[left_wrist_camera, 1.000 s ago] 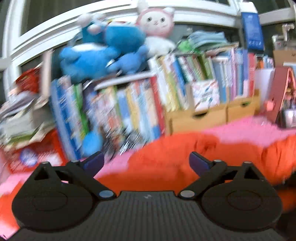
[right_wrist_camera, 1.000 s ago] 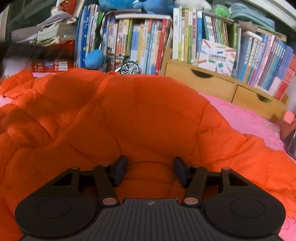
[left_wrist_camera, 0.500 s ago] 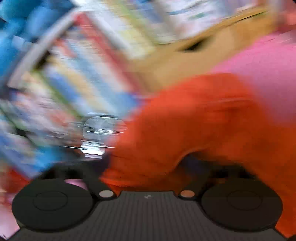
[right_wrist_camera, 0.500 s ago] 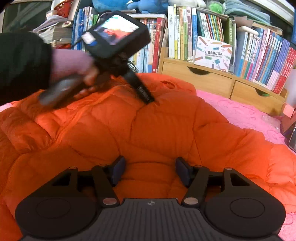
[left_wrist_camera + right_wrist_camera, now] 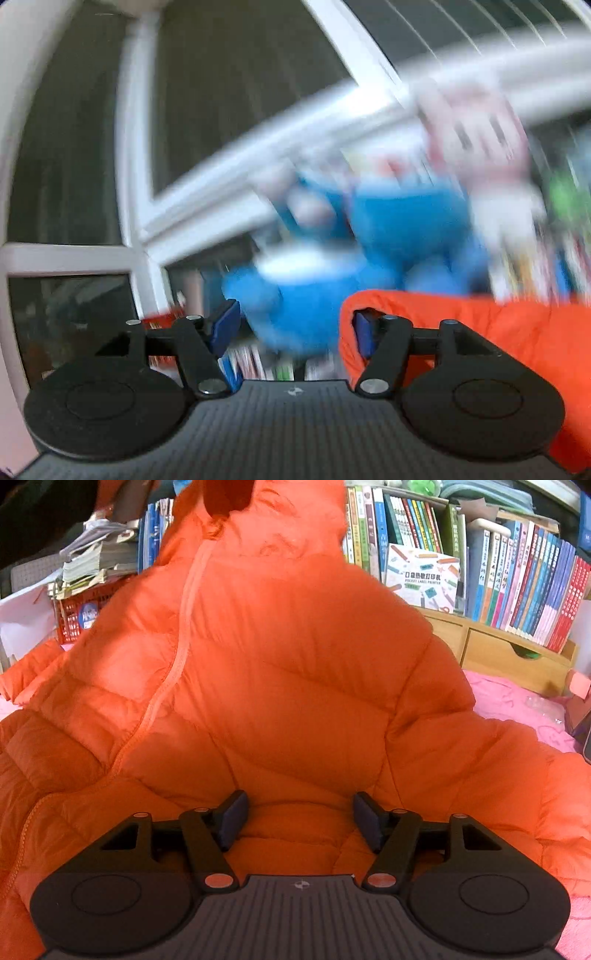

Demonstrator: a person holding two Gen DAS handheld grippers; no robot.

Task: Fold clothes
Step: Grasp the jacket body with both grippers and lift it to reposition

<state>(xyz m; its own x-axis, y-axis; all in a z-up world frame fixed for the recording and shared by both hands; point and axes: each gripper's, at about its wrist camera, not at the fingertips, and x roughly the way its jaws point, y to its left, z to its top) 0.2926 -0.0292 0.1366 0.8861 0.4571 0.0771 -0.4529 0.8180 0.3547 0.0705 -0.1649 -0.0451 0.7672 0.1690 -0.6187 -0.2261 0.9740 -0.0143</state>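
- The orange puffer jacket (image 5: 295, 686) lies on a pink bedspread (image 5: 517, 701), and one part of it is pulled up into a tall peak that runs out past the top of the right wrist view, with its zipper line (image 5: 177, 657) running down the left slope of that peak.
- The right gripper (image 5: 299, 821) points down into the near foot of the jacket; a quilted bulge of orange fabric sits between its fingers. Its jaws are parted and opening, and the blue pads (image 5: 232, 819) stand beside the bulge without clearly pinching it.
- In the left wrist view, the jacket (image 5: 480, 332) is on the right side, its orange edge wrapped round the right finger of the left gripper (image 5: 295, 326).
- The left gripper's jaws are apart and widening. The left pad (image 5: 225, 326) stands in free air, well clear of the jacket; only the right pad touches cloth, and nothing is clamped.
- Behind the jacket's peak, a row of upright books (image 5: 517, 576) stands on a wooden drawer unit (image 5: 509, 653).
- To the left of the jacket is a stack of papers (image 5: 99, 561) above a red crate (image 5: 77, 616).
- Beyond the jacket's edge in the blurred left wrist view are blue plush toys (image 5: 351, 251) and a white window frame (image 5: 140, 184).
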